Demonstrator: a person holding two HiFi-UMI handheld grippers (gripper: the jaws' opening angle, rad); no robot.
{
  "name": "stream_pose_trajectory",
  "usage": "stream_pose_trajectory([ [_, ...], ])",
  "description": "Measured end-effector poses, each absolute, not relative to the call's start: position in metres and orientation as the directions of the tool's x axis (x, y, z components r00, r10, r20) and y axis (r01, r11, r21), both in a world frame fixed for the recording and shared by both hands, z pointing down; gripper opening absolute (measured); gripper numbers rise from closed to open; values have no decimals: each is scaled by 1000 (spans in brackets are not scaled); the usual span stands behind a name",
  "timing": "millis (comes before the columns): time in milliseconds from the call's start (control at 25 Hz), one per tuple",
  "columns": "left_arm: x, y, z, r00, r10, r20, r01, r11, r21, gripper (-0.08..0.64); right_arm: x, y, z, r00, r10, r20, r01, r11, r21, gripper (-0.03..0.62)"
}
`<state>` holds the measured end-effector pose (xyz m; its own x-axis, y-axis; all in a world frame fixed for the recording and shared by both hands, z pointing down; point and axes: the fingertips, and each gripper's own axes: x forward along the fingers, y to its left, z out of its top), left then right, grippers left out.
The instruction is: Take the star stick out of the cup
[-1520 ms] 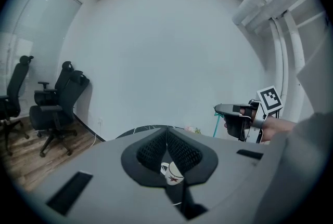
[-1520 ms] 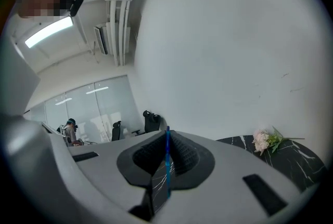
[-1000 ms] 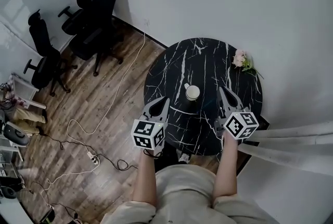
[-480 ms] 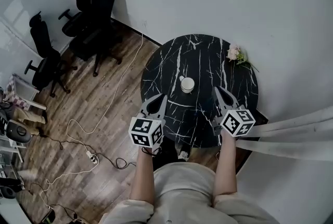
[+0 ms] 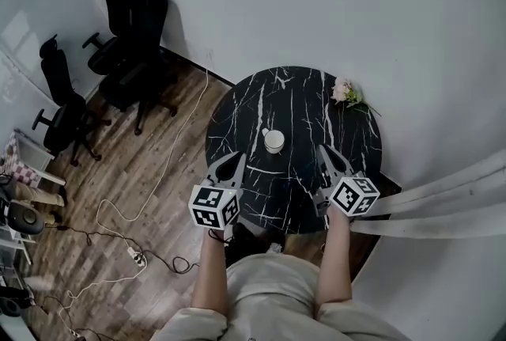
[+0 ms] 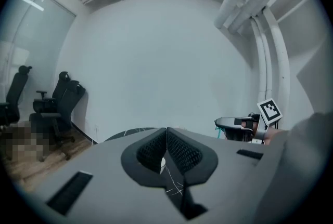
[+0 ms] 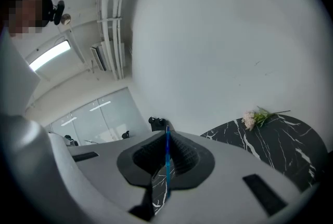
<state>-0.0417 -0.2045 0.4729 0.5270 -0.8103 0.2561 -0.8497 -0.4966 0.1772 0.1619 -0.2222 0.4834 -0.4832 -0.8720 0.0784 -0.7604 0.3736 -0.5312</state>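
Observation:
A white cup (image 5: 273,141) stands near the middle of the round black marble table (image 5: 300,94). My right gripper (image 5: 328,160) hovers over the table's near right part, to the right of the cup and apart from it. In the right gripper view its jaws (image 7: 167,132) are shut on a thin blue stick (image 7: 167,163) that runs upright between the pads; the star end is hidden. My left gripper (image 5: 229,165) hangs at the table's near left edge, its jaws (image 6: 166,132) shut with nothing between them.
A small bunch of pink flowers (image 5: 345,92) lies at the table's far right edge, near the white wall. Black office chairs (image 5: 130,39) stand on the wooden floor at the far left. A white cable (image 5: 162,173) trails across the floor to the left of the table.
The head view has shifted, so the table and cup sit a little further left in the picture. Both grippers stay shut on either side of the cup.

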Motion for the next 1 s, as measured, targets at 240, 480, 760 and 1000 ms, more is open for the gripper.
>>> stream_pose_trajectory([
  [240,-37,-207,477,549,-794,261,-836,-512,199,21,185,-216,483,-442,-894,76,-768,334,-546,43],
  [480,-35,-200,485,554,-790,263,-832,-519,193,21,187,-214,487,-445,-892,77,-768,336,-545,43],
  [760,-44,-199,489,533,-799,276,-845,-494,202,21,176,-214,489,-475,-875,98,-768,358,-531,43],
  [1000,-46,-194,492,532,-798,284,-846,-493,200,21,164,-210,488,-511,-855,84,-744,391,-541,43],
])
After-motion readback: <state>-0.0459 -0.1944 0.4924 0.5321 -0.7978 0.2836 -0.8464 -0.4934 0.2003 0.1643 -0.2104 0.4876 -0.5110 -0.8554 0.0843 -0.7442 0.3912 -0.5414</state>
